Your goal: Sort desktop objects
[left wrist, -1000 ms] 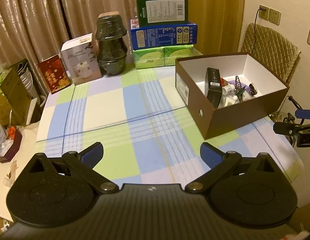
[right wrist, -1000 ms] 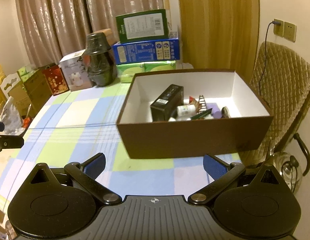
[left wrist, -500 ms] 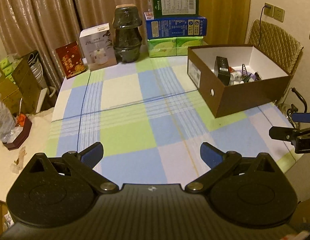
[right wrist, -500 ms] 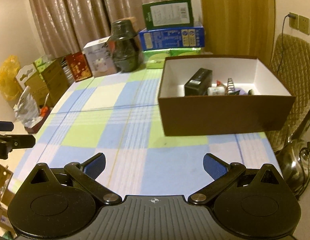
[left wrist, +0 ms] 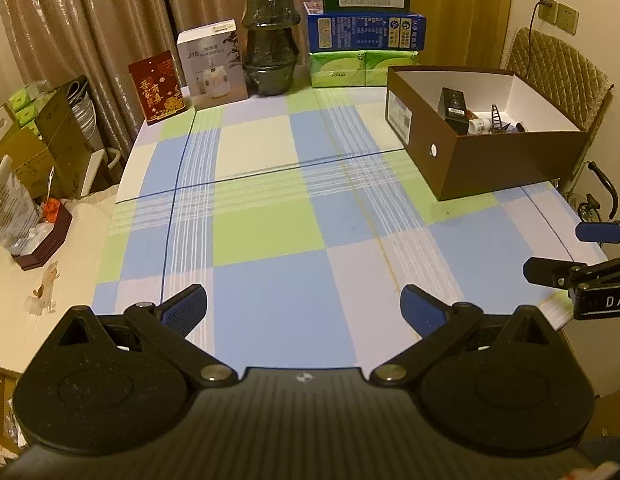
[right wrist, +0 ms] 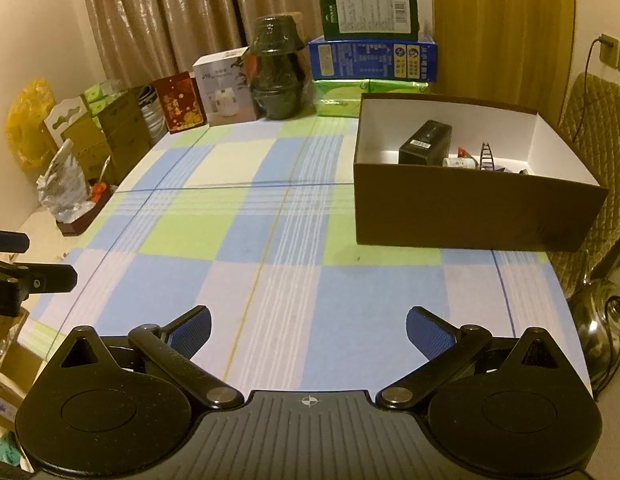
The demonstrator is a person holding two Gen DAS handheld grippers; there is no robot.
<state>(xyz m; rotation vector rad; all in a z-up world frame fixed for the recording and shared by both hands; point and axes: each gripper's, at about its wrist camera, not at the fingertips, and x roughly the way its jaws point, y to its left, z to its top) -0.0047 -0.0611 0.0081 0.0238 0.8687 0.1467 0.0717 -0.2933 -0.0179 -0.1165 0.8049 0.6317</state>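
A brown cardboard box (left wrist: 493, 160) (right wrist: 469, 216) with a white inside stands on the right of the checked tablecloth (left wrist: 270, 220) (right wrist: 238, 232). Inside it lie a black box (left wrist: 453, 110) (right wrist: 425, 142), a small white bottle (right wrist: 459, 162) and a little dark ladder-like piece (right wrist: 485, 154). My left gripper (left wrist: 304, 306) is open and empty above the cloth's near edge. My right gripper (right wrist: 308, 330) is also open and empty, back from the box. Each gripper shows at the edge of the other's view: the right gripper's fingers (left wrist: 557, 270) and the left gripper's fingers (right wrist: 42, 278).
Along the table's far edge stand a red card box (left wrist: 158, 86), a white appliance box (left wrist: 212, 66), a wrapped dark pot stack (left wrist: 270, 56) and stacked blue and green cartons (left wrist: 363, 32). A quilted chair (left wrist: 557, 68) stands right; cartons and bags (left wrist: 38, 140) crowd the left.
Both grippers have drawn back and up from the brown box, so it looks smaller and more of the tablecloth shows. Both stay open and empty.
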